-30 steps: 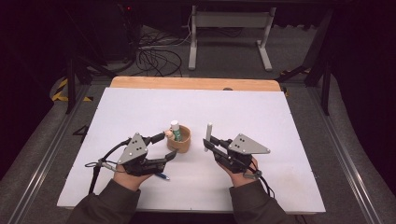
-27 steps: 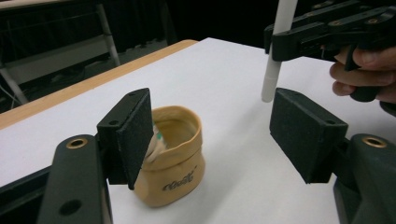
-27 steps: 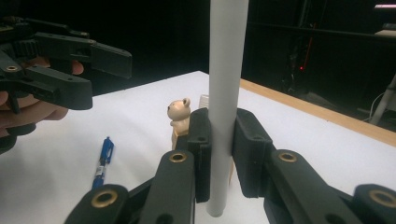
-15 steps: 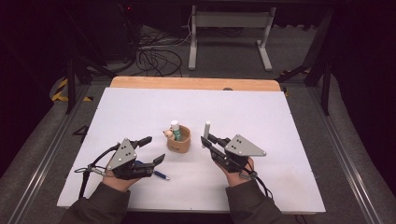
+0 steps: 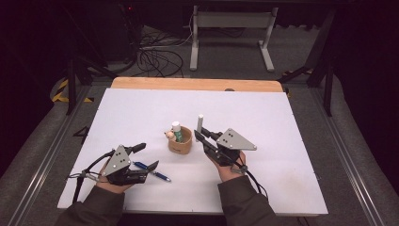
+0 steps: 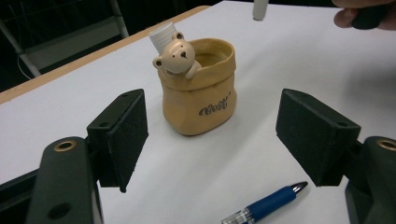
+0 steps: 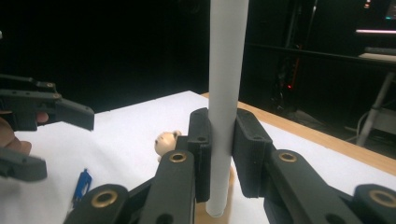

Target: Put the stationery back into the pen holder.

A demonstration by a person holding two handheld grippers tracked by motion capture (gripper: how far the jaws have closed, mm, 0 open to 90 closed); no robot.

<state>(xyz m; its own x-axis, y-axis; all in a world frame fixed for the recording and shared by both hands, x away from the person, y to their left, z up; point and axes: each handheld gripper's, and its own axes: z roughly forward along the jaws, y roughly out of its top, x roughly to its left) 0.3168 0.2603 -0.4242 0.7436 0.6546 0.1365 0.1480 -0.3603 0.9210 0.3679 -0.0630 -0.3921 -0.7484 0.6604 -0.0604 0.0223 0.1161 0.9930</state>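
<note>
A tan sack-shaped cup (image 5: pixel 180 140) (image 6: pixel 200 100) with a small bear figure on its rim stands mid-table, with a white-capped item (image 5: pixel 176 126) (image 6: pixel 161 37) inside it. My right gripper (image 5: pixel 199 134) (image 7: pixel 222 154) is just right of the cup, shut on an upright white stick (image 5: pixel 200 122) (image 7: pixel 227 84). Nearer me and to the cup's left, my left gripper (image 5: pixel 147 156) (image 6: pixel 217 140) faces the cup. Its jaws have just been opening and nothing is between them. A blue pen (image 5: pixel 153 172) (image 6: pixel 264 205) lies flat on the table beside its nearer jaw.
The white tabletop (image 5: pixel 282 122) has a wooden strip (image 5: pixel 197 84) along its far edge. Behind it stand a metal frame (image 5: pixel 230 28) and loose cables (image 5: pixel 155 52) on the floor. A black cable (image 5: pixel 77 181) trails from the left gripper.
My left gripper has drawn back to the left and sunk toward the table, away from the cup, with more of the blue pen showing. The right gripper has carried the white stick slightly left, closer to the cup.
</note>
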